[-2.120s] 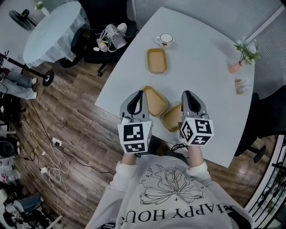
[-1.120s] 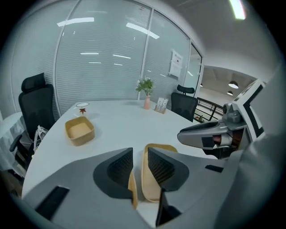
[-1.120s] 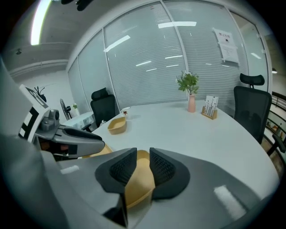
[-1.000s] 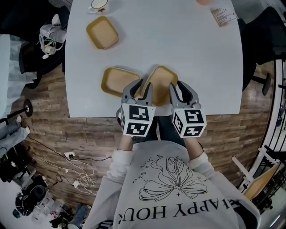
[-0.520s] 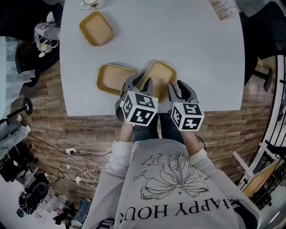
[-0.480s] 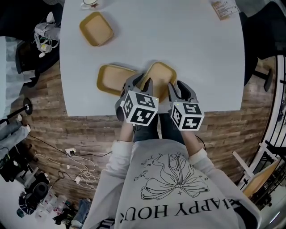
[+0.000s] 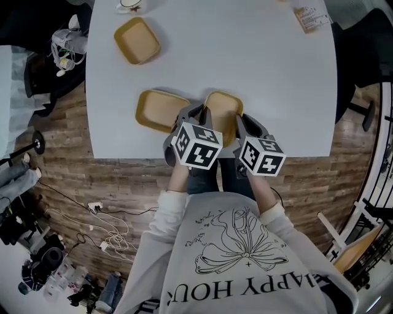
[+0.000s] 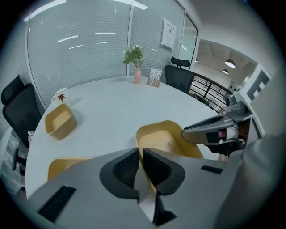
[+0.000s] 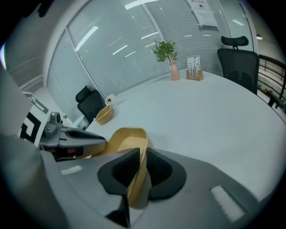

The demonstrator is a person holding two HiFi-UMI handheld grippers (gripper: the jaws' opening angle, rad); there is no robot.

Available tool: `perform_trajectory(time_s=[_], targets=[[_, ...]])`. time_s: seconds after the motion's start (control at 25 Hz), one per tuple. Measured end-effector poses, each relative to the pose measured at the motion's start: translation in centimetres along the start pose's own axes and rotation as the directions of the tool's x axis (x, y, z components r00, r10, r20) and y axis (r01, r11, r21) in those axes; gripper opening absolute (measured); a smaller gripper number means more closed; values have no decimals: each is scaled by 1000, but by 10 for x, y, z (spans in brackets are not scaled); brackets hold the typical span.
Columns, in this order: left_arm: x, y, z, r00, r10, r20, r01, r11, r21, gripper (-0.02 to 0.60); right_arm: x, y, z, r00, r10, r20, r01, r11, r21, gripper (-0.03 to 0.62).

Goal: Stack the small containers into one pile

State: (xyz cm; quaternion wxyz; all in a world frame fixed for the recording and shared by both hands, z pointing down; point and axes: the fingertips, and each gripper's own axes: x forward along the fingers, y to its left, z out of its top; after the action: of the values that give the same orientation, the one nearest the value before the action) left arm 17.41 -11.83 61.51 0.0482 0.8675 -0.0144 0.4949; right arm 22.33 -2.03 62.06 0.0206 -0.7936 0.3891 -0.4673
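Observation:
Three tan shallow containers lie on the white table point(image 7: 276, 80): a far one point(image 7: 136, 40), a near left one point(image 7: 161, 111) and a middle one point(image 7: 221, 110). My right gripper point(image 7: 241, 121) is at the middle container's near right rim. In the right gripper view its jaws point(image 9: 140, 156) are closing with that container's wall point(image 9: 123, 138) pinched between the pads. My left gripper point(image 7: 195, 114) sits at the same container's left edge point(image 8: 163, 141). Its jaws point(image 8: 140, 154) stand together with only a thin slit, and I see nothing between them.
A cup on a saucer point(image 7: 131, 5) stands beyond the far container. A potted plant in a pink vase point(image 9: 172, 69) and a card holder point(image 7: 309, 15) are at the table's far side. The table's near edge runs just under both grippers; black office chairs ring the table.
Both grippers have shifted slightly right and nearer the table edge. The middle container has turned to lie straighter, and the right jaws have come in on its rim.

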Motion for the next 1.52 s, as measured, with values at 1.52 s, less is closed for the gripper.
perform_trajectory(time_s=[1.52], targets=[[-167, 94, -64, 905, 378, 195, -135, 690, -711, 21, 47, 256, 77, 770, 408, -491, -636, 558, -533, 26]])
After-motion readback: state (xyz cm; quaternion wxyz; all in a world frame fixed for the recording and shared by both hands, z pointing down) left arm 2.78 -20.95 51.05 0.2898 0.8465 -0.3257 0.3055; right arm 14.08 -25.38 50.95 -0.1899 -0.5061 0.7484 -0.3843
